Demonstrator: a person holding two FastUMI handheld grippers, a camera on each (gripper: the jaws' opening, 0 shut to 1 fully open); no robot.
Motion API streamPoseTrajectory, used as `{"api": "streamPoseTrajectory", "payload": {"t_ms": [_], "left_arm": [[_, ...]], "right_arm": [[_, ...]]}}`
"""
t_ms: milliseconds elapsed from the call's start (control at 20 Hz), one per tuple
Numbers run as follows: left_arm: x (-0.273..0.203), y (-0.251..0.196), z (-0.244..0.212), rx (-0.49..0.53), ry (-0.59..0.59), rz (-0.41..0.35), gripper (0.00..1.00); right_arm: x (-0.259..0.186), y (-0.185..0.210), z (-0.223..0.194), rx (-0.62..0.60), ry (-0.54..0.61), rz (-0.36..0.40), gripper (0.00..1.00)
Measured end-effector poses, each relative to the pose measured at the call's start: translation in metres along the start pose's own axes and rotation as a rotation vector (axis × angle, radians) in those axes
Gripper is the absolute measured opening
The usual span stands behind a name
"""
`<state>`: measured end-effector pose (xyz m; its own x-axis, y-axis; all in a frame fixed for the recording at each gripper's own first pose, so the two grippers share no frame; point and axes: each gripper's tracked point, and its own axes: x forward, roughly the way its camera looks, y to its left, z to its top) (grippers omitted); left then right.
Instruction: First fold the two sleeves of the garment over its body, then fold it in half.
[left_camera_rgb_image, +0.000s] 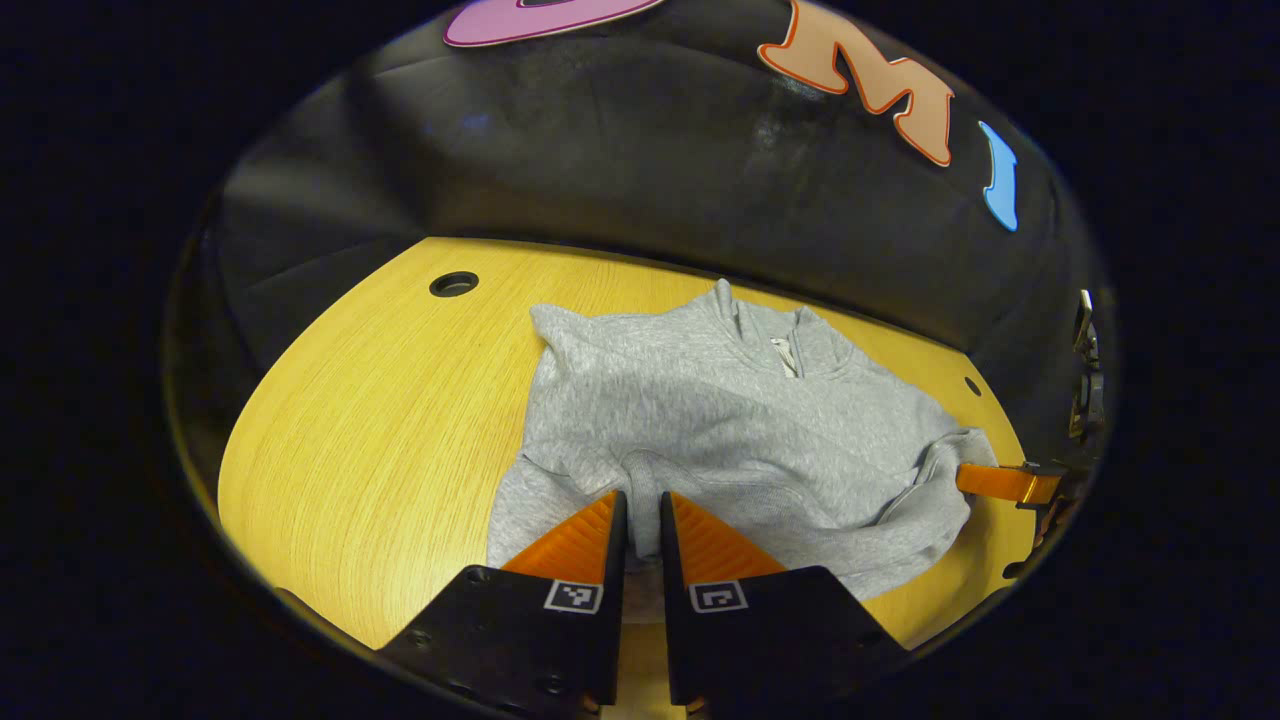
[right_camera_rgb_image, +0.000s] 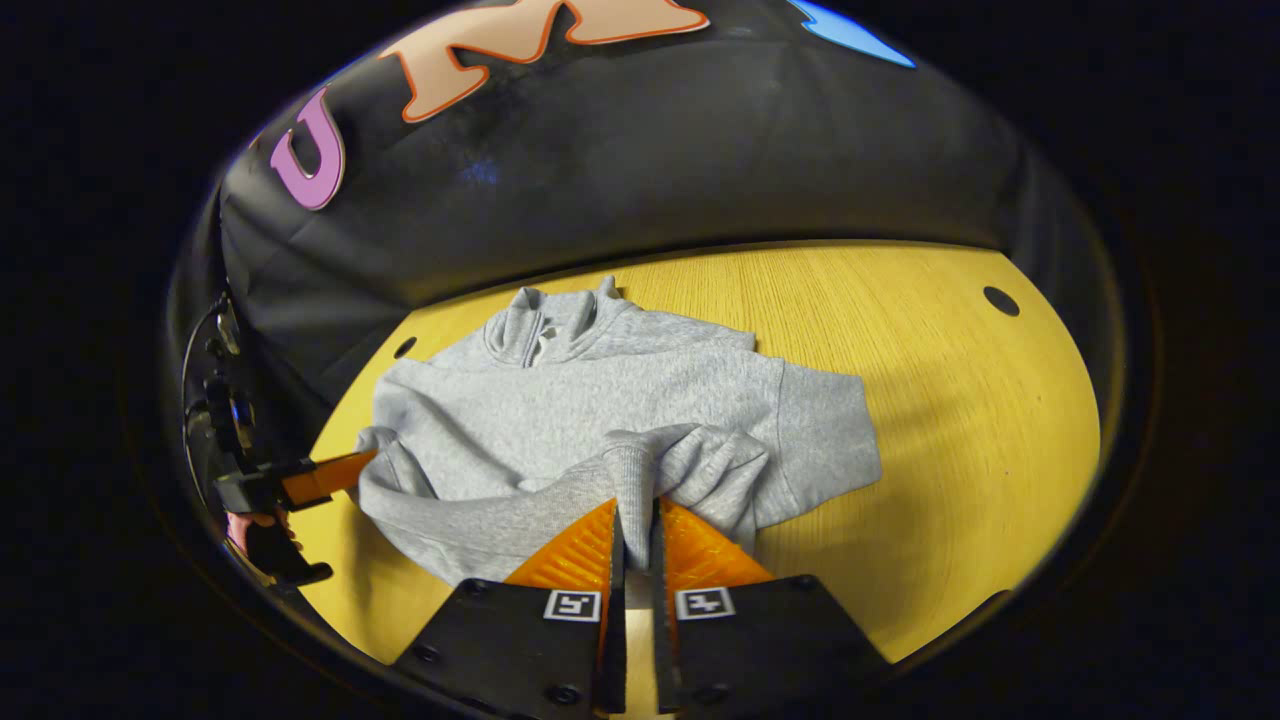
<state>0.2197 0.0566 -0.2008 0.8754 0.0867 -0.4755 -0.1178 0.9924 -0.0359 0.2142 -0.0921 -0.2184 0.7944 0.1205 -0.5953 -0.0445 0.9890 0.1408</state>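
A grey sweatshirt (left_camera_rgb_image: 720, 400) lies collar-away on the yellow wooden table (left_camera_rgb_image: 380, 400), bunched along its near edge. My left gripper (left_camera_rgb_image: 642, 505) is shut on a fold of sleeve cloth at the garment's near edge. Far to the right, the right gripper (left_camera_rgb_image: 1000, 483) meets the garment's side. In the right gripper view the sweatshirt (right_camera_rgb_image: 600, 390) has one sleeve drawn across its body. The ribbed cuff (right_camera_rgb_image: 632, 465) is pinched in my right gripper (right_camera_rgb_image: 637, 510). The left gripper (right_camera_rgb_image: 325, 478) shows at the garment's left edge, held by a hand (right_camera_rgb_image: 255, 525).
The table (right_camera_rgb_image: 950, 400) has small round holes (left_camera_rgb_image: 453, 284) (right_camera_rgb_image: 1000, 300) near its far corners. The black cloth wall (left_camera_rgb_image: 640, 150) runs close behind the table's far edge. Bare wood lies on both sides of the garment.
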Motion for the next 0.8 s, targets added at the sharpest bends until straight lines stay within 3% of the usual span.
{"api": "streamPoseTrajectory", "payload": {"t_ms": [50, 100, 150, 200, 300, 500, 550, 800], "left_arm": [[-0.002, 0.002, 0.001, 0.016, 0.003, 0.011, 0.21], [-0.005, 0.007, 0.002, 0.038, 0.005, 0.029, 0.39], [-0.006, 0.009, 0.005, 0.059, 0.008, 0.041, 0.47], [-0.01, 0.01, 0.006, 0.075, 0.015, 0.047, 0.62], [-0.018, 0.009, 0.016, 0.097, 0.0, 0.043, 0.76], [-0.051, 0.005, 0.037, 0.116, -0.054, 0.02, 0.88], [-0.064, 0.002, 0.037, 0.116, -0.053, 0.002, 0.89], [-0.141, -0.009, 0.039, 0.12, -0.107, -0.069, 0.9]], "right_arm": [[-0.004, 0.002, 0.002, 0.012, -0.004, 0.007, 0.25], [-0.008, 0.003, 0.005, 0.02, -0.006, 0.006, 0.38], [-0.009, 0.002, 0.008, 0.015, -0.016, -0.009, 0.54], [-0.014, -0.002, 0.015, -0.002, -0.041, -0.03, 0.69], [-0.021, -0.003, 0.03, -0.039, -0.087, -0.057, 0.95], [-0.076, 0.009, 0.062, -0.094, -0.199, -0.049, 0.93], [-0.092, 0.013, 0.063, -0.108, -0.219, -0.049, 0.98], [-0.166, 0.045, 0.039, -0.226, -0.278, -0.042, 0.98]]}}
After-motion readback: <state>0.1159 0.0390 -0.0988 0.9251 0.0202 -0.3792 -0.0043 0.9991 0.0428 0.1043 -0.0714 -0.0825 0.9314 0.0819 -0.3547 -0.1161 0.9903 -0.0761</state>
